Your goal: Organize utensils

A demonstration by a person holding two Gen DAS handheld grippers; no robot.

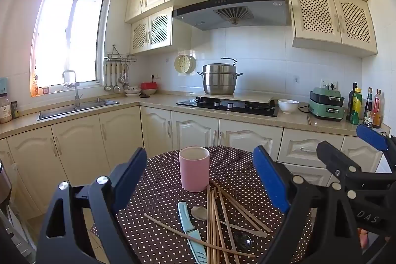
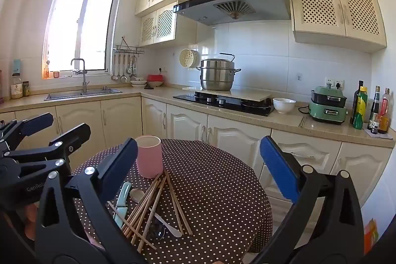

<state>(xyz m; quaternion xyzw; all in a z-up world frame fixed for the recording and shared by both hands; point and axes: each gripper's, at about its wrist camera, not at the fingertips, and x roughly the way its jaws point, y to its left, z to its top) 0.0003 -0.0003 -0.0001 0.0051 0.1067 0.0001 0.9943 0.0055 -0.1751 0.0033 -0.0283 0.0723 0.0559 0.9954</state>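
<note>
A round surface (image 1: 158, 192) covered in a brown cloth with white dots fills the lower middle of both views. On it stands a pink cup (image 1: 194, 169), upright and empty as far as its rim shows, at the far side of the cloth. Just in front of the cup lies a loose heap of wooden chopsticks (image 1: 214, 219), crossing one another at many angles. A knife with a pale teal handle and sheath (image 1: 191, 231) lies to the left of the heap in the left wrist view, with one chopstick laid across it. A metal spoon (image 1: 198, 212) has its bowl just beside the knife, partly under the chopsticks. A white plastic spoon (image 2: 168, 225) lies among the sticks, and a dark spoon bowl (image 2: 156, 230) shows under them near the bottom of the frame.

The left gripper (image 1: 200, 180) hangs over the near edge of the surface with its jaws spread wide and nothing between them; the cup and the heap show in the gap but are untouched. The right gripper (image 2: 198, 165) is likewise released and empty, its blue pads (image 2: 278, 167) well apart, with the heap low and left in its view. Each gripper shows at the side edge of the other's picture.

Behind, a steel steamer pot (image 1: 219, 78) sits on the stove, and a white bowl (image 1: 287, 105) stands on the kitchen counter to its right.
</note>
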